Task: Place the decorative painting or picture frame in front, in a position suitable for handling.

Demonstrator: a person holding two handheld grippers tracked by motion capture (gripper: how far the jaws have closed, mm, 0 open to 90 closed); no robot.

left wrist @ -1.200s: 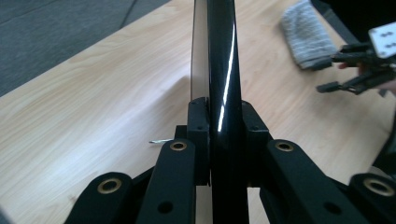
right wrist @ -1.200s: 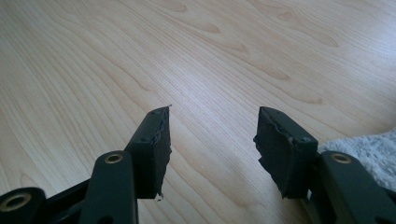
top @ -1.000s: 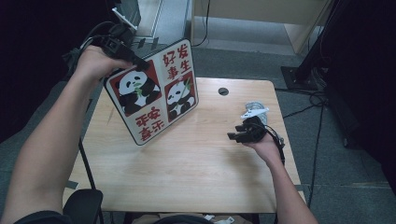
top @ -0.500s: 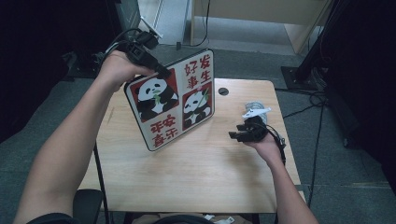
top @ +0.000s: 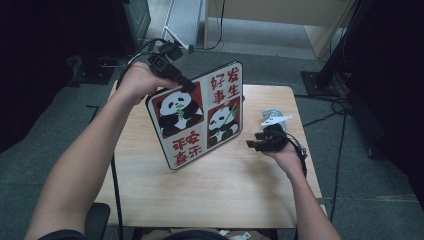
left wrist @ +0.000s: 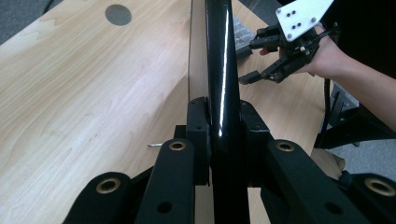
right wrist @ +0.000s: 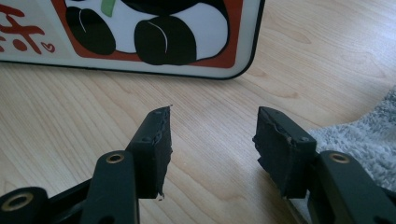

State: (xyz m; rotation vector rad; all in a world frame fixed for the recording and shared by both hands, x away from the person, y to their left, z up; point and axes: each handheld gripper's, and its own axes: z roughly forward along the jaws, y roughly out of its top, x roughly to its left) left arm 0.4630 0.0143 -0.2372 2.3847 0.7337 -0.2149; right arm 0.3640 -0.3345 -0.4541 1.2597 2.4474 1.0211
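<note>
Left gripper (top: pixel 187 86) clamped tight on panda board (top: pixel 200 120): 2 pandas, red panels, black rim, tilted on table (top: pixel 240 185). Right gripper (top: pixel 257 144) gaping, empty.

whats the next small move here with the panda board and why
Probably bring the right gripper in to the panda board's near edge and steady it. The left gripper is shut on its top edge, holding it tilted with a lower corner on the table. The right one is open, empty and apart from the board, beside a grey cloth.
</note>
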